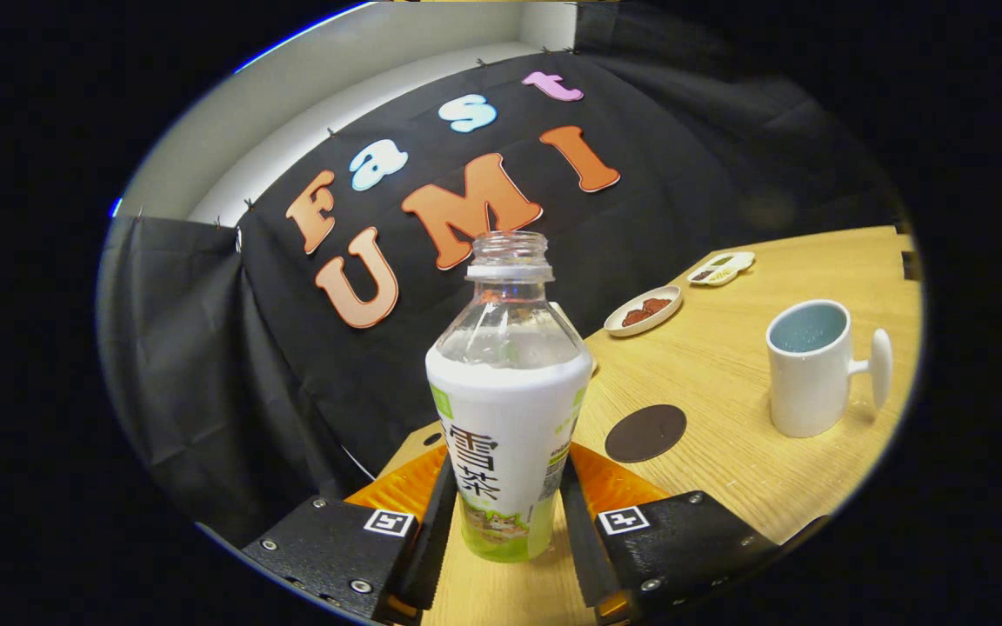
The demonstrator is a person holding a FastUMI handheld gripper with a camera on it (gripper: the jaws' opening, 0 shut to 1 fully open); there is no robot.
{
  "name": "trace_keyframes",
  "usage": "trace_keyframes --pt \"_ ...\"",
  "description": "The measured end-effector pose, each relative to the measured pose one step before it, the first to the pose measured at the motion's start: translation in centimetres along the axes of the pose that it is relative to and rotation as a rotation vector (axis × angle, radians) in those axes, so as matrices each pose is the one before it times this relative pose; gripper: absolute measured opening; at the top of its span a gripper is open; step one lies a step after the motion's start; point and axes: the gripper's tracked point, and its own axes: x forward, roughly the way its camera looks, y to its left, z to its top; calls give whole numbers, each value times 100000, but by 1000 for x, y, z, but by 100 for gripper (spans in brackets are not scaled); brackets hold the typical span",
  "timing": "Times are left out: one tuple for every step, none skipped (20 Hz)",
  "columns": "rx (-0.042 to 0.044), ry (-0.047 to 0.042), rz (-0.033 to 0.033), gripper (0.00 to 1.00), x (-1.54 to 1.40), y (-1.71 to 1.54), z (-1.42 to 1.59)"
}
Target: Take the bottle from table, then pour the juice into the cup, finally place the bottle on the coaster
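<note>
Hand-held gripper [505, 513] closed around the bottle [507, 409], one finger pressing each side of its lower body. Bottle upright between the fingers, cap off, neck open, white label wrap with a green base; upper part clear. Can't tell if its base touches the table [727, 374] or sits just above it. View is tilted, so the table slopes.

Coaster [645, 432], dark and round, lies flat on the table just beyond the right finger, between bottle and cup. Cup [810, 365], white mug with bluish inside, stands upright further right of the coaster, handle pointing away from the bottle; contents not clear.

Beyond the coaster, near the booth's cloth wall, a small plate [643, 310] holds brownish pieces. Further back, a small white tray [721, 268] with dark bits, too small to identify.
</note>
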Motion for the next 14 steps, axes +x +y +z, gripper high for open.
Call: trace_keyframes --pt "4965 11 1170 62 133 -12 362" --pt "4765 -459 891 62 37 -41 249" --pt "4230 -588 724 62 230 -84 342" --pt "4672 -732 267 62 208 -203 311" --pt "5074 -824 627 62 24 -204 365" --pt "5193 -448 794 62 163 -119 186" --pt "5076 -540 802 62 104 -44 209" --pt "4429 -426 795 62 247 -22 334" --pt "4130 -298 72 62 210 -216 266" --pt "3873 -615 54 62 266 -222 432" --pt "3650 -451 317 62 -18 -23 358" --pt "2855 -78 455 62 115 -15 92" --pt "2508 -495 310 62 82 -209 310" --pt "2525 -54 373 62 41 26 118"
